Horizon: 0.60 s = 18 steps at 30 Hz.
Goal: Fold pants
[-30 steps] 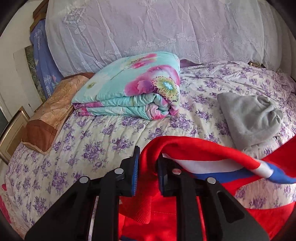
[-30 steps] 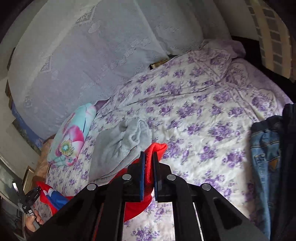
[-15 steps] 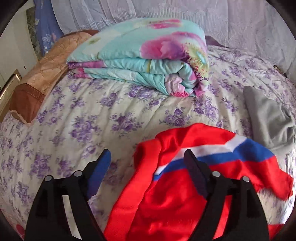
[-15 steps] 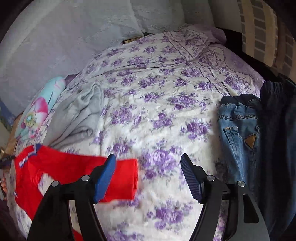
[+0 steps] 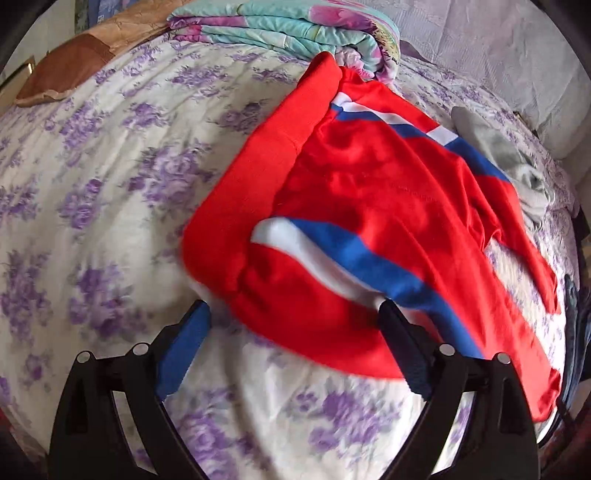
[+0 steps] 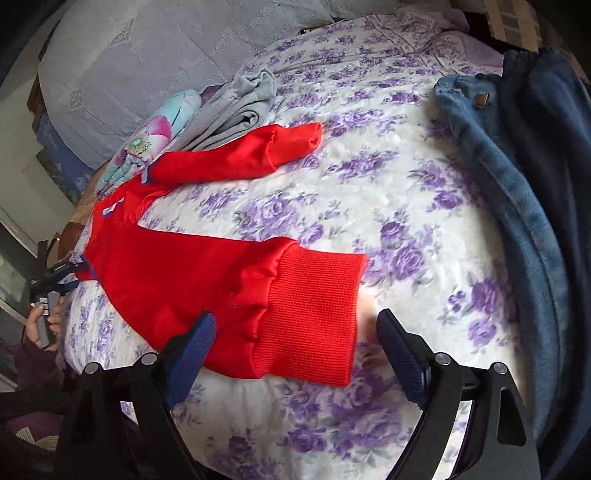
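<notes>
Red pants (image 5: 369, 177) with white and blue side stripes lie spread on the flowered bedsheet (image 5: 92, 184). In the left wrist view their waist end is nearest, and my left gripper (image 5: 295, 314) hovers just before it. Its jaws are opening, wide apart, and the pads press on nothing. In the right wrist view the pants (image 6: 184, 266) stretch away to the left with the legs apart. One ribbed cuff (image 6: 314, 295) lies between the blue fingers of my right gripper (image 6: 295, 319), whose jaws are opening and do not touch the cloth. The other cuff (image 6: 295, 142) lies farther back.
A folded floral quilt (image 5: 295, 26) and a brown pillow (image 5: 74, 62) sit at the head of the bed. A grey garment (image 6: 240, 107) lies behind the pants. Blue jeans (image 6: 498, 166) and a dark garment (image 6: 546, 147) lie along the right. A person's hand (image 6: 40, 321) shows at far left.
Both grippers were shut on the red pants and have let go and spread wide. Both have dropped toward the bed, and the pants now lie flat on the sheet.
</notes>
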Each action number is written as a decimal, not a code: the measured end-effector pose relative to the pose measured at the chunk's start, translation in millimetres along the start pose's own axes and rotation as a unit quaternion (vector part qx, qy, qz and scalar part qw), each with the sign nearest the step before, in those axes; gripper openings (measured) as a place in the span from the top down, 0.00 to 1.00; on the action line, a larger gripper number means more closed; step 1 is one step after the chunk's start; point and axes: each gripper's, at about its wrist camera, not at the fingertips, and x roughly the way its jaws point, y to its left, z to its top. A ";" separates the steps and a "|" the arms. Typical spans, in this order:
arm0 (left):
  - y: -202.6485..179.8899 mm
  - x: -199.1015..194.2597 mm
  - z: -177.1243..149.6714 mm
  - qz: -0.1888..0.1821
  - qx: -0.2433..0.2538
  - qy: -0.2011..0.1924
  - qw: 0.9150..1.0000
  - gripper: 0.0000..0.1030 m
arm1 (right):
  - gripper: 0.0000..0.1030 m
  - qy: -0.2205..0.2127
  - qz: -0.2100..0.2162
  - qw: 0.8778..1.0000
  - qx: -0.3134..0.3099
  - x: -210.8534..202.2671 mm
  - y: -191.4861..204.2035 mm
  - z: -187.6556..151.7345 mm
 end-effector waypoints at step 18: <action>-30.9 -138.9 -60.2 -0.007 0.082 -0.045 0.996 0.87 | 0.84 -0.031 -0.065 0.997 0.027 -58.9 -27.4 66.0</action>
